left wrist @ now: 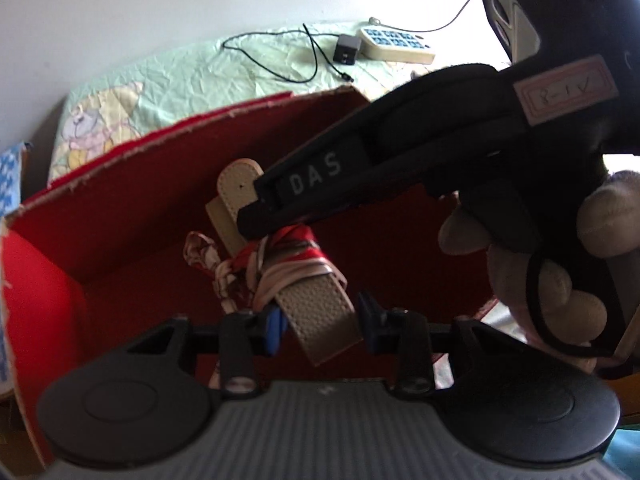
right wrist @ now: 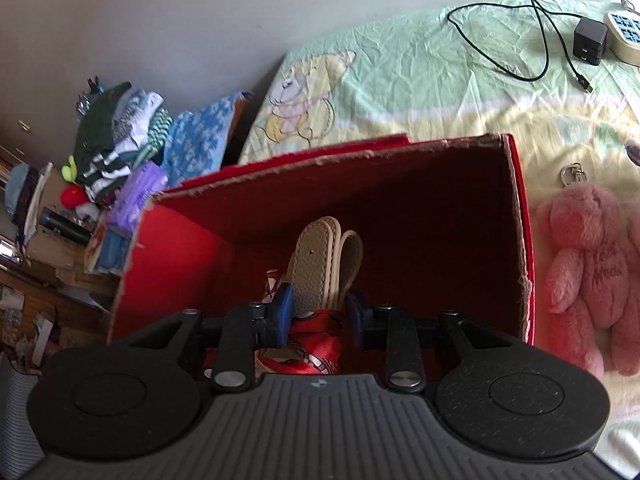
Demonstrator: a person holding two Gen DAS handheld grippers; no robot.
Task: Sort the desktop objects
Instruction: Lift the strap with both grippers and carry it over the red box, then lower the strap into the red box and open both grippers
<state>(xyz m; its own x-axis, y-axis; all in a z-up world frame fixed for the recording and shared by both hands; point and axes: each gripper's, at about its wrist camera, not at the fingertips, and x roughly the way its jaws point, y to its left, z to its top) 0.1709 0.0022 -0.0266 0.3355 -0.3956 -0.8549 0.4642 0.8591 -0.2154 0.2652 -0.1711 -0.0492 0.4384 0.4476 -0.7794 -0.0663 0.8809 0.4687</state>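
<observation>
Left gripper (left wrist: 320,320): jaws clamped across a beige strap (left wrist: 320,312). Right gripper (right wrist: 318,316): jaws closed on the same bundle, where a red patterned scarf (right wrist: 316,344) wraps it. The bundle hangs inside the red box (right wrist: 520,216), strap ends just beyond the fingers. Likely light, limp, silky-slippery; hold the stiffer strap, not the cloth. Farther right: pink plush bear (right wrist: 584,240). Beyond: charger (right wrist: 590,44).

Both the left gripper (left wrist: 322,322) and right gripper (right wrist: 320,312) angle downward, jaws part-closed.
</observation>
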